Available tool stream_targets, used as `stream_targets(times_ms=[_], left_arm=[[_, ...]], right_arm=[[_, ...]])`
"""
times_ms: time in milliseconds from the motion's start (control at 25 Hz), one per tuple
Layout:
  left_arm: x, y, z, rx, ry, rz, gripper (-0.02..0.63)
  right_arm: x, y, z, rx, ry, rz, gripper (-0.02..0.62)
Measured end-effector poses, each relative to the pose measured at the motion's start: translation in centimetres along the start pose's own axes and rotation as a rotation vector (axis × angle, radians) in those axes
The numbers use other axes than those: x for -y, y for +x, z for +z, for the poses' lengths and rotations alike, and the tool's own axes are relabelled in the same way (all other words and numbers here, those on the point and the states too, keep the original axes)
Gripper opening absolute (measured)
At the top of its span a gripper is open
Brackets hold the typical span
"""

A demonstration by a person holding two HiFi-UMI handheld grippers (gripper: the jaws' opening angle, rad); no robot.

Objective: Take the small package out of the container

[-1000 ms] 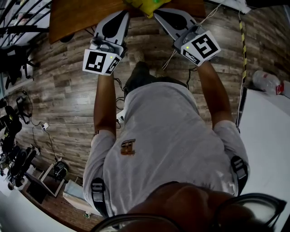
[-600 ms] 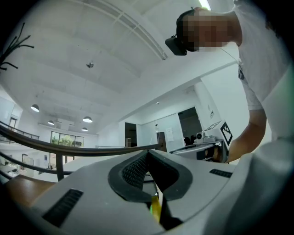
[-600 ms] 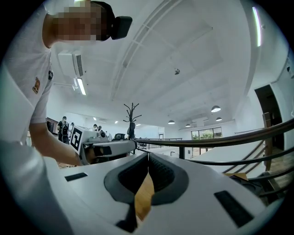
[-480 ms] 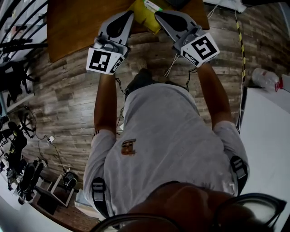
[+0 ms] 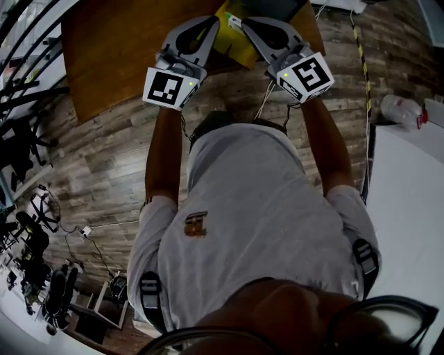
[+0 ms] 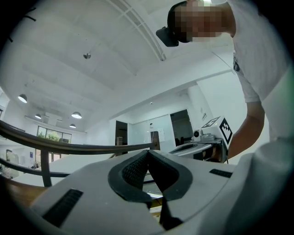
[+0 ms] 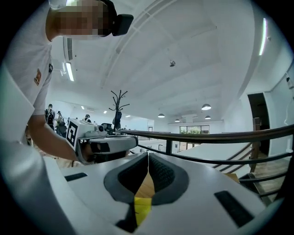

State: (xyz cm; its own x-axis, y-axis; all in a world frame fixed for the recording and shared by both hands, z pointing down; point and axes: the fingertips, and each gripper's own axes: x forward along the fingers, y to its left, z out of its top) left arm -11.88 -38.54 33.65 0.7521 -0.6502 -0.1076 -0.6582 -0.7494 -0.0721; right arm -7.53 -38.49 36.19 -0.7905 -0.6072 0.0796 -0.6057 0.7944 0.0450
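A yellow container [image 5: 234, 43] lies on the brown wooden table [image 5: 118, 55] at the top of the head view. A small white and green thing [image 5: 233, 19] shows at its top, partly hidden. My left gripper [image 5: 210, 22] and right gripper [image 5: 247, 23] are held side by side over the table's near edge, tips at the yellow container's two sides. Both are shut with nothing between the pads: the left gripper [image 6: 148, 152] and the right gripper [image 7: 148, 155] each show pads meeting. A strip of the yellow container [image 7: 142, 209] shows under the right jaws.
A wood-plank floor [image 5: 97, 159] lies below the table, with cables [image 5: 83, 229] and dark equipment [image 5: 28, 243] at the left. A plastic bottle [image 5: 399, 109] lies by a white surface [image 5: 409, 208] at the right. A dark railing [image 7: 216, 135] crosses the gripper views.
The table and the yellow container have come further into view, lower in the frame. Both grippers now reach over the table edge beside the container. Both stay shut.
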Motion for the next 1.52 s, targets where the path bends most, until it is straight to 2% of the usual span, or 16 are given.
stream_targets(times_ms=[240, 560, 680, 760, 1000, 1240, 1520], left_arm=[[-3.1, 1.1, -1.7, -0.018, -0.017, -0.061, 0.018], [-4.8, 2.8, -4.7, -0.038, -0.049, -0.12, 0.018], [-5.3, 3.1, -5.4, -0.052, -0.062, -0.123, 0.018], [-5.7, 3.3, -5.6, -0.05, -0.067, -0.122, 0.018], [-6.3, 3.8, -6.8, -0.056, -0.088, -0.099, 0.018], [-6.5, 4.5, -7.0, -0.088, -0.078, -0.083, 0.018], [-6.3, 5.3, -8.7, -0.118, -0.081, -0.077, 0.018]], right_arm=[[2.1, 3.4, -2.4, -0.093, 0.001, -0.06, 0.034], [4.4, 5.1, -6.7, -0.223, 0.011, -0.09, 0.037], [4.9, 5.6, -8.3, -0.279, 0.013, -0.088, 0.057], [5.1, 6.0, -9.4, -0.323, 0.015, -0.08, 0.137], [6.0, 6.4, -14.0, -0.522, -0.006, -0.054, 0.206], [6.8, 6.5, -18.4, -0.701, 0.007, -0.034, 0.222], [7.2, 6.3, -22.1, -0.845, 0.019, -0.014, 0.222]])
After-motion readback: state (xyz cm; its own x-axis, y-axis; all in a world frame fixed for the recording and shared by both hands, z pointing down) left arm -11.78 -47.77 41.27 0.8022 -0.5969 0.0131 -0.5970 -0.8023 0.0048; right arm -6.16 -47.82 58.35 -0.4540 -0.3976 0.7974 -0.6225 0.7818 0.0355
